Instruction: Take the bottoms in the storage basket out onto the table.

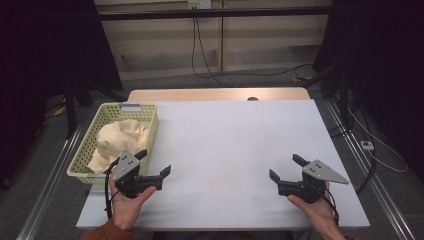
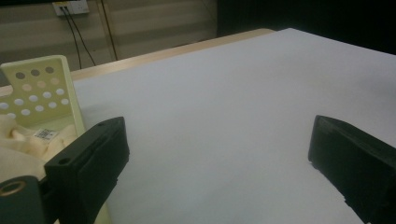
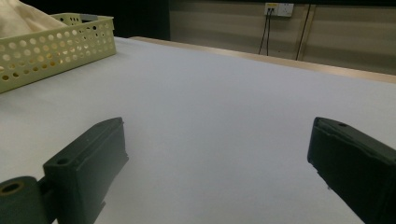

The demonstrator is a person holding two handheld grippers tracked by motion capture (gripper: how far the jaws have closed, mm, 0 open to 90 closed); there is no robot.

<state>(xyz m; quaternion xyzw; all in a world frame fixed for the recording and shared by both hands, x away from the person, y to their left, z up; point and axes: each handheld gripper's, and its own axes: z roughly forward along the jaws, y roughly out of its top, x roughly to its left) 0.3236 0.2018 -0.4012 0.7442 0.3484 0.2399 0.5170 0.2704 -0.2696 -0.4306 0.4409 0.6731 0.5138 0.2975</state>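
While I hold both hands low at the near edge, the left tongs (image 1: pixel 155 162) beside the basket (image 1: pixel 87 150) and right tongs (image 1: pixel 285 167) gape empty, angled inward over the surface (image 1: pixel 225 145).

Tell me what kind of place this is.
Probably a lab or recording workspace, not a home: a table under a plain white cover, dark curtains and metal framing at the sides, loose cables on the floor running from a wall socket, and a basket of cream cloth.
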